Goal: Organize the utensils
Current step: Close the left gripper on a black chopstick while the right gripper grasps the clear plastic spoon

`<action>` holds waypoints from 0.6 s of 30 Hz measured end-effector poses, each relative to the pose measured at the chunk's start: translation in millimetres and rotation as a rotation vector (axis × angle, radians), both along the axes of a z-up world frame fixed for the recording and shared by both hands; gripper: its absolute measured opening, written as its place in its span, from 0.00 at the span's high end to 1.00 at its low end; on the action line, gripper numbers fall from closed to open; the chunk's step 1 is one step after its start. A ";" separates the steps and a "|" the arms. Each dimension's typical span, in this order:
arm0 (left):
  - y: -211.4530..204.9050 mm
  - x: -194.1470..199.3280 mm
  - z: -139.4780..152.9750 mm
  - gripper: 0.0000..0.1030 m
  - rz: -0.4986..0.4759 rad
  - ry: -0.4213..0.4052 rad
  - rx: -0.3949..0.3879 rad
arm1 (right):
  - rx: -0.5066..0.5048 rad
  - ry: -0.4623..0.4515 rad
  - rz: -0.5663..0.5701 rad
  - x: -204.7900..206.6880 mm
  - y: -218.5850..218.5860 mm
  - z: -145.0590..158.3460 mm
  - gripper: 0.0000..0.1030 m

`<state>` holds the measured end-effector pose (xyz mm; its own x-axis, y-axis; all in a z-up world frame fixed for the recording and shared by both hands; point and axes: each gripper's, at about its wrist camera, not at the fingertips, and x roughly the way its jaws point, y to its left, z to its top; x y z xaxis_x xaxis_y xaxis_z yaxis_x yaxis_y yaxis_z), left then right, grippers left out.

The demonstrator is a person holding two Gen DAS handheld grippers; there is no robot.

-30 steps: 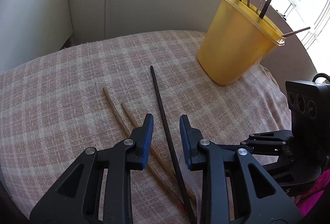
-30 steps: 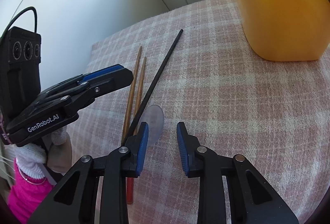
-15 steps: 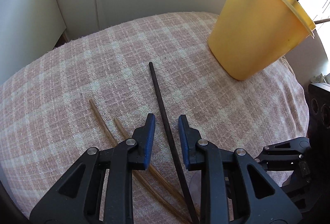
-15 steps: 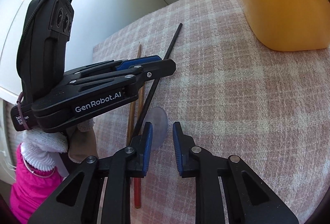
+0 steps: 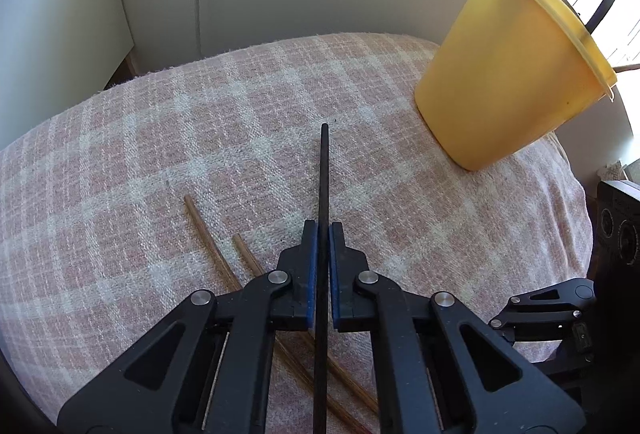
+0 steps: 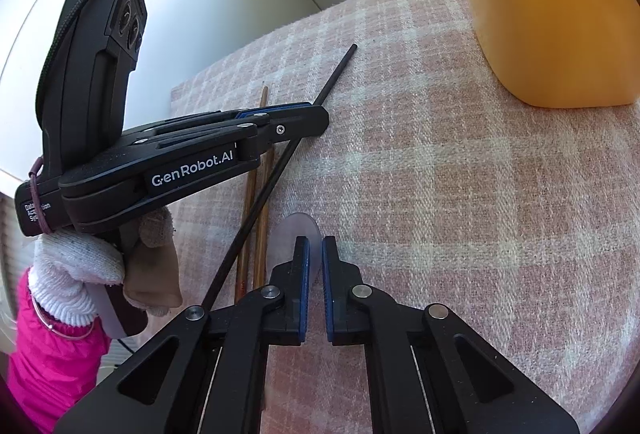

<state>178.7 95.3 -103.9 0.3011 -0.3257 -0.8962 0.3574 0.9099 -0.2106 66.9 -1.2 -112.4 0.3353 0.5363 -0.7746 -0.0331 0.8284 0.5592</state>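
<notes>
The left claw (image 5: pixel 323 266) is clamped mid-shaft on the thin black chopstick (image 5: pixel 325 174) lying mid-counter beside two brown wooden chopsticks (image 5: pixel 208 238) — apparently for transfer to the yellow plastic tub (image 5: pixel 508 74) at the far right corner — while the right claw (image 6: pixel 315 286) is nearly together on a translucent disc (image 6: pixel 301 226).

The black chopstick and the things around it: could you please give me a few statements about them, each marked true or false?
1. The left claw is shut on the black chopstick. True.
2. The yellow cup lies tipped over and empty. False: it stands upright with sticks poking out.
3. Two brown chopsticks lie on the checked cloth. True.
4. The right claw grips a brown chopstick. False: it closes on a clear translucent piece.
</notes>
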 end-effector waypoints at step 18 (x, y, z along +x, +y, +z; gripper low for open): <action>33.5 -32.3 28.3 0.97 0.046 -0.077 -0.069 | -0.027 -0.061 0.010 -5.5 -38.6 19.3 0.98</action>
